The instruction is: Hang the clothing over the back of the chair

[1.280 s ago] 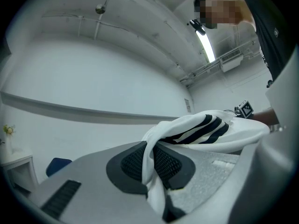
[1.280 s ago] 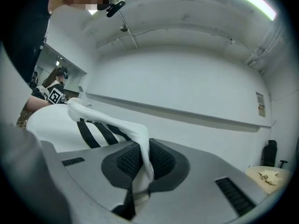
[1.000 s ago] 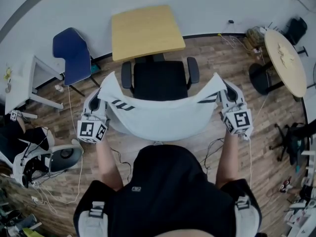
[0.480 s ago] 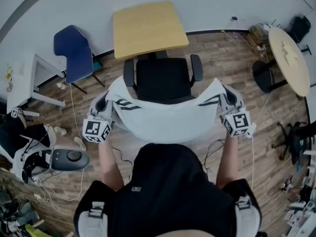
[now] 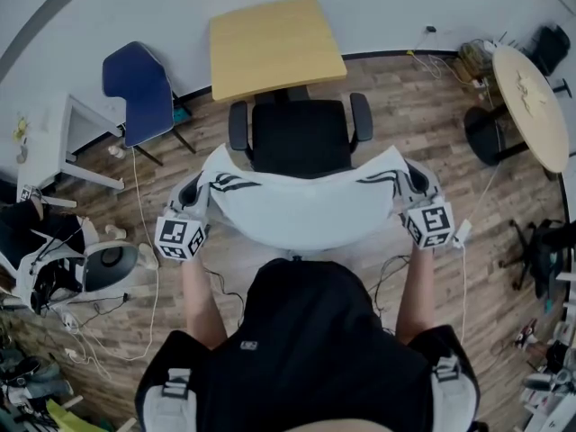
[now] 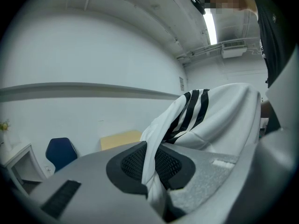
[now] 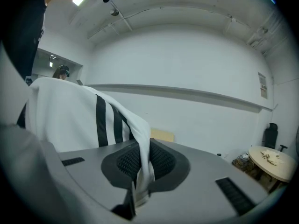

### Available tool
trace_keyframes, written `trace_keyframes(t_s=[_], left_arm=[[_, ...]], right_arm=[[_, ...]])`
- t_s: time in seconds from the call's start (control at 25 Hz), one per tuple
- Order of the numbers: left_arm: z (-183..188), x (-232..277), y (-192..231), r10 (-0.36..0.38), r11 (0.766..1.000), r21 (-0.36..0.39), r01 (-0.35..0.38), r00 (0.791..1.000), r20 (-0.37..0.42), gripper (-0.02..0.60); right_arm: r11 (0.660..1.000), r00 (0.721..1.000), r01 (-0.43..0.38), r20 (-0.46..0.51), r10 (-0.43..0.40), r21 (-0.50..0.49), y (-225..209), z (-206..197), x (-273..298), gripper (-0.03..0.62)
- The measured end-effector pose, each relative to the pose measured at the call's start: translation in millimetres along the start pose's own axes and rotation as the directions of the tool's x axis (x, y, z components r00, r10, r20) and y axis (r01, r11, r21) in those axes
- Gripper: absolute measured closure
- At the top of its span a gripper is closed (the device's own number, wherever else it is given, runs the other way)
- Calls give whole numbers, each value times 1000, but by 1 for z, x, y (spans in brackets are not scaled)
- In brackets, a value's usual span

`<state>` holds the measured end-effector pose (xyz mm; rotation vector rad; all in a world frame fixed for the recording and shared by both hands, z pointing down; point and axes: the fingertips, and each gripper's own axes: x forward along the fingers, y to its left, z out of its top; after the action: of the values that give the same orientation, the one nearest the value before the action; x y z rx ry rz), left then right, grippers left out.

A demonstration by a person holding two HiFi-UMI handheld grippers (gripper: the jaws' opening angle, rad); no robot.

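A white garment (image 5: 306,207) with black stripes hangs stretched between my two grippers, just in front of a black office chair (image 5: 300,139). Its far edge lies along the chair's near edge. My left gripper (image 5: 193,192) is shut on the garment's left end (image 6: 187,120), the cloth pinched between its black pads. At the other end my right gripper (image 5: 414,180) is shut on the striped cloth (image 7: 107,125). In both gripper views the fabric runs down into the closed jaws.
A light wooden table (image 5: 274,48) stands behind the chair against the wall. A blue chair (image 5: 135,84) is at the left, a round table (image 5: 535,106) at the right. Cables and a white device (image 5: 99,264) lie on the wood floor at left.
Both grippers have carried the garment forward and up toward the chair. The cloth is pulled tauter and its far edge now reaches the chair.
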<state>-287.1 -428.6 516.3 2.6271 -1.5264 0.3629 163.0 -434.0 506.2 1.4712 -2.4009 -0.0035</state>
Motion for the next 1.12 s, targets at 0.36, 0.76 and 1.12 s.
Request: trace_keyframes(t_s=[0.36, 0.76, 1.12], left_arm=[[-14, -27, -26, 9, 1000, -6, -9, 999, -34, 558], [-23, -44, -60, -3, 1000, 2, 3, 998, -61, 534], [-2, -72, -79, 22, 997, -71, -18, 998, 60, 531]], right_arm=[[999, 999, -35, 6, 35, 5, 16, -12, -24, 571], [998, 998, -65, 22, 64, 20, 25, -18, -42, 517], [996, 995, -80, 66, 79, 25, 28, -19, -70, 510]])
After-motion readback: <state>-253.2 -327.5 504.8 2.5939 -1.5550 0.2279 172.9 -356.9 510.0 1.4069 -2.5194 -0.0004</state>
